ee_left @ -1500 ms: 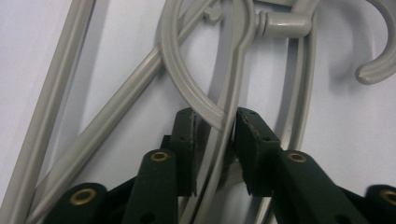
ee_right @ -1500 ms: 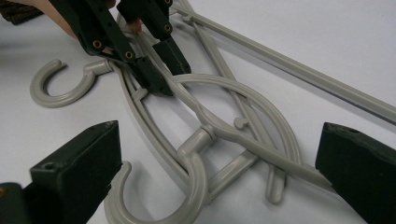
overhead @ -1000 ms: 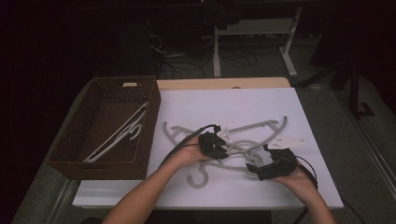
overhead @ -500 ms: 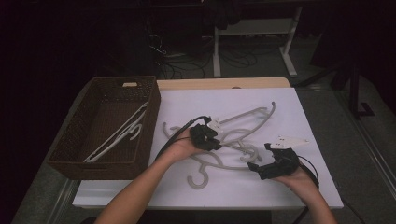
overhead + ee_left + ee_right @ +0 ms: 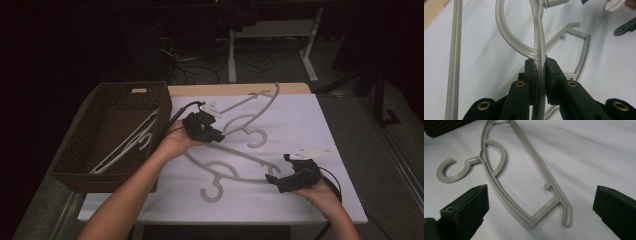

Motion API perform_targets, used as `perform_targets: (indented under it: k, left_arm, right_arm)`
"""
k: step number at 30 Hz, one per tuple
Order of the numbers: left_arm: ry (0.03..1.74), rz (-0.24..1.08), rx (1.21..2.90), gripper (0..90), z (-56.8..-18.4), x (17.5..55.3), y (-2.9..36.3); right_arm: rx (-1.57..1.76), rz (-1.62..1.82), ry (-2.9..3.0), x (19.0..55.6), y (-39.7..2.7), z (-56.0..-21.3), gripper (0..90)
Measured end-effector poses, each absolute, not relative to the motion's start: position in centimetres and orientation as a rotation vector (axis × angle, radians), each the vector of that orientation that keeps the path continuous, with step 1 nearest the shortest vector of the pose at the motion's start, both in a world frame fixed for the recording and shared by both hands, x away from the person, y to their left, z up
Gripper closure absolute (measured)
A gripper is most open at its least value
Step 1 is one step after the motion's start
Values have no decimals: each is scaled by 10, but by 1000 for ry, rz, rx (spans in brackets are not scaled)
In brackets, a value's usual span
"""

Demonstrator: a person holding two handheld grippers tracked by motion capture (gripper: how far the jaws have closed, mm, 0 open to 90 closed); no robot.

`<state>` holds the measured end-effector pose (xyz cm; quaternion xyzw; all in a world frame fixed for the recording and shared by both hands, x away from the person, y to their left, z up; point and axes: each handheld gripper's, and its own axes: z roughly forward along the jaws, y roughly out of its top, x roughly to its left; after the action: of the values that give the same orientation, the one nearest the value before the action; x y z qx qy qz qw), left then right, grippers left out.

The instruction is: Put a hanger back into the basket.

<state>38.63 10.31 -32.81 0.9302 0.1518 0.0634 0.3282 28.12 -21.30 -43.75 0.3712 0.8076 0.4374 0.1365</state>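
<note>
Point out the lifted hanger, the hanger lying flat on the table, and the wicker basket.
lifted hanger [image 5: 248, 102], high view, on its upper straight bar.
flat hanger [image 5: 214, 190], high view, on its hook.
wicker basket [image 5: 75, 150], high view, on its left wall.

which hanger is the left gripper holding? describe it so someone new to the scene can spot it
Start at the white table beside the brown wicker basket. Two grey plastic hangers are over it, right of the basket. The held hanger is the farther one, tilted up off the surface, with the left gripper shut on its bar; the other hanger lies flat, nearer the person.
</note>
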Motion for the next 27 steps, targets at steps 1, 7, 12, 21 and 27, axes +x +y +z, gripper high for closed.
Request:
perform_targets:
  k: [1, 7, 12, 21, 27]
  left_arm:
    - [404, 162, 2424, 816, -322, 386, 107]
    - [446, 159, 2381, 816, -291, 386, 137]
    - [490, 191, 2359, 816, -271, 383, 172]
    - [605, 237, 2309, 816, -254, 379, 245]
    - [676, 285, 2294, 816, -253, 377, 292]
  right_arm:
    - [1073, 1265, 2338, 281, -213, -438, 1]
    - [1079, 1269, 2341, 281, -214, -440, 1]
    - [1087, 1279, 2325, 278, -215, -442, 1]
    - [1092, 1264, 2325, 271, -219, -456, 0]
    - [1089, 1283, 2298, 273, -221, -454, 0]
